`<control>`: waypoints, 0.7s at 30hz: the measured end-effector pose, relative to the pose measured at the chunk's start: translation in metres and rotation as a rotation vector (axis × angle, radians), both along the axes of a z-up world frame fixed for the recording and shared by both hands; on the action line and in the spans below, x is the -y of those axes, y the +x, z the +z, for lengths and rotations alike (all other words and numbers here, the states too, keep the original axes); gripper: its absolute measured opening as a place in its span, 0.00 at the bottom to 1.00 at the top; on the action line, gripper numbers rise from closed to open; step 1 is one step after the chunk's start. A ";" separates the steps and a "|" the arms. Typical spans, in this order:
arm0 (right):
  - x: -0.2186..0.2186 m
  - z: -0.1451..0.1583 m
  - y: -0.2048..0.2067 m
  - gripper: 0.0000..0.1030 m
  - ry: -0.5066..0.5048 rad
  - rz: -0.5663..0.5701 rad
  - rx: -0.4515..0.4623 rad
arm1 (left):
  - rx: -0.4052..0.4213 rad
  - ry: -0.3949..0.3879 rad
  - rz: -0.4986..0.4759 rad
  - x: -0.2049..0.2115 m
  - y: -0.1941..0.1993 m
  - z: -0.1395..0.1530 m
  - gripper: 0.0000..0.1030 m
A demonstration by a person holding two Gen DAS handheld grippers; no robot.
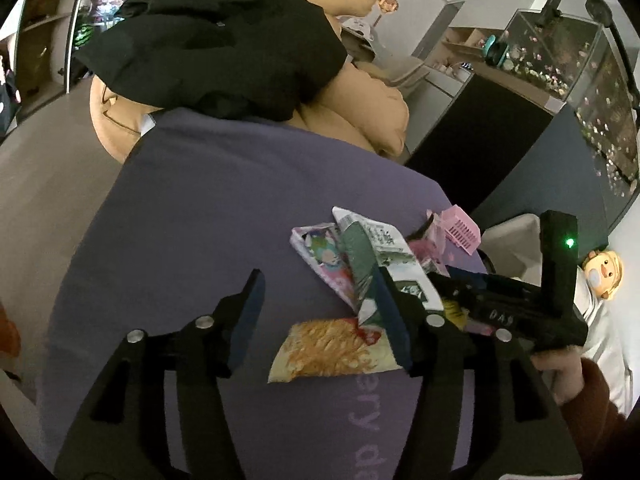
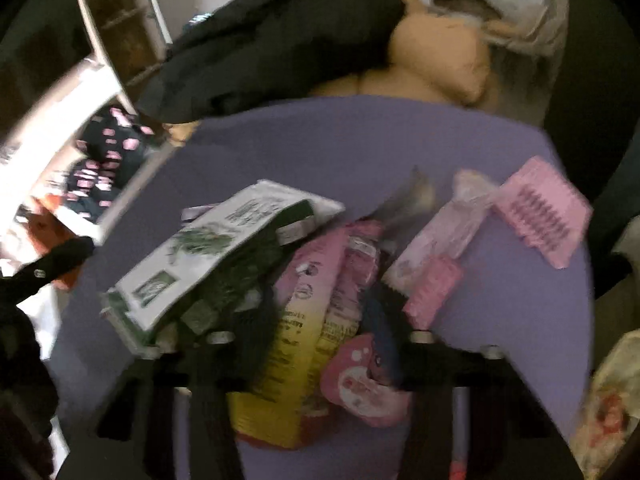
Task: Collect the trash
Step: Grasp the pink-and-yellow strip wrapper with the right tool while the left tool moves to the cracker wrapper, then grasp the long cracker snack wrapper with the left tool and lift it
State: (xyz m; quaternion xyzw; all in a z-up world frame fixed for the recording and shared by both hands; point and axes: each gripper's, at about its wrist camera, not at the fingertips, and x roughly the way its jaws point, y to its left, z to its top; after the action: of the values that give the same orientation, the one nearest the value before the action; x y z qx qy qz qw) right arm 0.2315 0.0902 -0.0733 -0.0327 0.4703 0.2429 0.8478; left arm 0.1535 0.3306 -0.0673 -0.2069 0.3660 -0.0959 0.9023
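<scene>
A heap of wrappers lies on the purple sheet [image 1: 208,208]. In the left wrist view my left gripper [image 1: 318,280] is open over the sheet. An orange noodle wrapper [image 1: 332,348] lies flat against its right finger, and a green-and-white packet [image 1: 384,248] and a colourful pink wrapper [image 1: 320,256] lie just beyond. My right gripper [image 1: 500,308], held by a hand [image 1: 560,364], sits on the heap's right side. In the blurred right wrist view my right gripper [image 2: 320,304] is shut on a crumpled pink and yellow packet [image 2: 308,320], beside the green-and-white packet [image 2: 208,248].
A pink plastic tray [image 2: 540,216] lies at the heap's far right. A black garment [image 1: 216,48] and tan cushions [image 1: 360,112] pile up at the back of the sheet. A black cabinet [image 1: 480,128] and a glass tank [image 1: 580,60] stand to the right.
</scene>
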 end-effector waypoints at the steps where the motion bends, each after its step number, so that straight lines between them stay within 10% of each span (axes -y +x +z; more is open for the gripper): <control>1: 0.003 0.002 -0.002 0.24 0.030 0.021 -0.013 | -0.004 0.002 -0.006 -0.003 -0.002 -0.002 0.53; 11: 0.050 0.068 -0.043 0.20 0.033 -0.002 0.187 | -0.083 -0.021 -0.086 0.018 -0.004 -0.030 0.54; 21: 0.099 0.079 -0.063 0.20 0.014 -0.050 0.233 | -0.079 0.061 -0.401 0.092 -0.023 -0.023 0.55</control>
State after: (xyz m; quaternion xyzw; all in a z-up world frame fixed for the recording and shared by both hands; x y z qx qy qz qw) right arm 0.1689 -0.0089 0.0061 -0.0430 0.3677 0.2196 0.9026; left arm 0.1302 0.2389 -0.0898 -0.1063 0.4374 -0.2543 0.8560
